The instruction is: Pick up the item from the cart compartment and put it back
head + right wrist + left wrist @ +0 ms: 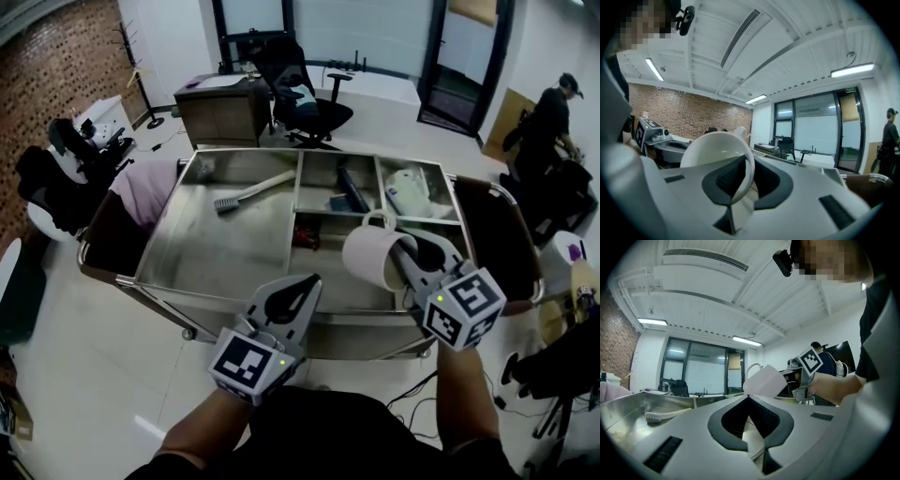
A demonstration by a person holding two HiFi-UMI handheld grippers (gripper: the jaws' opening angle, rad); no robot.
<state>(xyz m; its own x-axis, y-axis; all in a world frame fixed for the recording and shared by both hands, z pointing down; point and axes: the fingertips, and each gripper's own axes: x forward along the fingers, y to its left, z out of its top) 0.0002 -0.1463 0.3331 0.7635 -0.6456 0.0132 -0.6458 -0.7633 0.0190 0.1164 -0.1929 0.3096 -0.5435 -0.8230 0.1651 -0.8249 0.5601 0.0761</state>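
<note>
Right gripper view, fingers (723, 180) pinching mug (710, 149), head view, brush (253, 192) in cart (214, 255)

I see the cart (216, 253) as bare brushed metal, dull and scuffed across its tray floors. The mug (370, 255) in the right claw (401, 251) looks like white glazed ceramic, smooth with a soft sheen. That claw and the left claw (314, 279) are matt grey plastic, with darker ribbed pads (723, 180). The brush (251, 191) has a pale, plastic-looking handle. The floor (94, 375) is pale and glossy, and the brick wall (56, 56) is rough and matt.
</note>
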